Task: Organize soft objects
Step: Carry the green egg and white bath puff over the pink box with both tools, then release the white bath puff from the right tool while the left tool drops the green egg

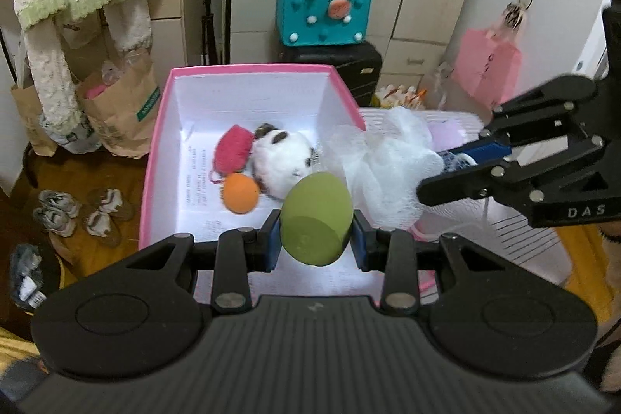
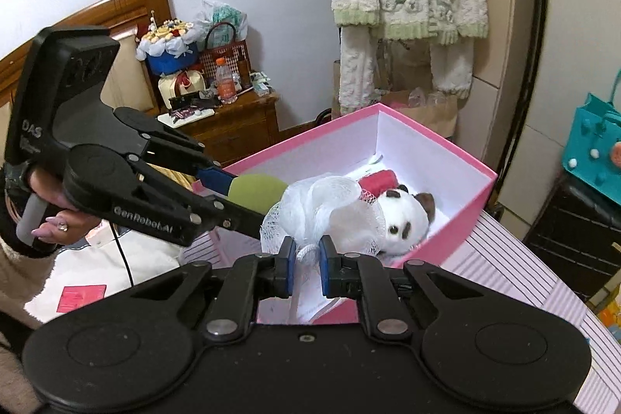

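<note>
My left gripper [image 1: 316, 233] is shut on a green egg-shaped sponge [image 1: 316, 218] and holds it above the near end of the pink box [image 1: 155, 150]. The sponge also shows in the right wrist view [image 2: 256, 191]. My right gripper [image 2: 307, 260] is shut on the cord of a white mesh bath pouf [image 2: 326, 212] and holds it over the box's right side. The pouf also shows in the left wrist view [image 1: 384, 158]. Inside the box lie a white plush panda [image 1: 283, 158], a red knitted pouch [image 1: 233, 148] and an orange ball [image 1: 240, 193].
The pink box stands on a white striped surface [image 1: 524, 239]. A teal felt bag [image 1: 324, 10] sits on a black case behind it. Paper bags [image 1: 124, 119] and shoes [image 1: 77, 212] are on the floor at left. A wooden nightstand [image 2: 233, 127] stands beyond.
</note>
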Tool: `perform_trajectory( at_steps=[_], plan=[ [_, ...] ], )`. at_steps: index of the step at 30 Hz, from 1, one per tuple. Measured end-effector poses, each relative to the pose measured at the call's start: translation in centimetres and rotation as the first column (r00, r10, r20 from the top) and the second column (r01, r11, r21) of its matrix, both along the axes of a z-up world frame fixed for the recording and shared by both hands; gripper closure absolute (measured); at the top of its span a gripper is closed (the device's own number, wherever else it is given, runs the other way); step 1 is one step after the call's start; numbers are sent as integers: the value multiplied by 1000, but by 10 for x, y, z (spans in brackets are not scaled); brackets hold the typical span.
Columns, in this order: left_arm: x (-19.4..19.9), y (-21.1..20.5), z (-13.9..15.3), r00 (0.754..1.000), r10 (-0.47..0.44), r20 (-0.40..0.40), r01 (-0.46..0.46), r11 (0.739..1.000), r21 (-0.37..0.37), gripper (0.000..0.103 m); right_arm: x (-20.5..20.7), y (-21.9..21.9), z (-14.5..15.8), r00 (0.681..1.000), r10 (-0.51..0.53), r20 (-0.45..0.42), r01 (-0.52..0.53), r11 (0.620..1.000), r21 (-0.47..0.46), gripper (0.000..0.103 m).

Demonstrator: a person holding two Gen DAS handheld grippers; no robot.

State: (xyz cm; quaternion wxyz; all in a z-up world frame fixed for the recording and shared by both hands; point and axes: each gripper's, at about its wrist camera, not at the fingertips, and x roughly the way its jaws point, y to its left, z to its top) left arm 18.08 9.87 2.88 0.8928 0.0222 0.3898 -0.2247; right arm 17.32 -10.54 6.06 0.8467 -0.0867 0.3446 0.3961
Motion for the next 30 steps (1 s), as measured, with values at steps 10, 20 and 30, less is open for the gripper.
perform_trajectory(
  at_steps=[10,20,30],
  plan=[
    [51,5,-39,994,23,-107,-15,997,79,68,55,44,-34,1000,-1,-17,-1,990,-143,89],
    [74,-3,-60,985,14,-171,6,994,114,68,58,56,-54,995,96,37,-79,943,-324,89],
    [86,1,-70,973,61,-222,-48,997,67,63,56,53,-50,995,74,64,-48,941,-336,70]
  ],
)
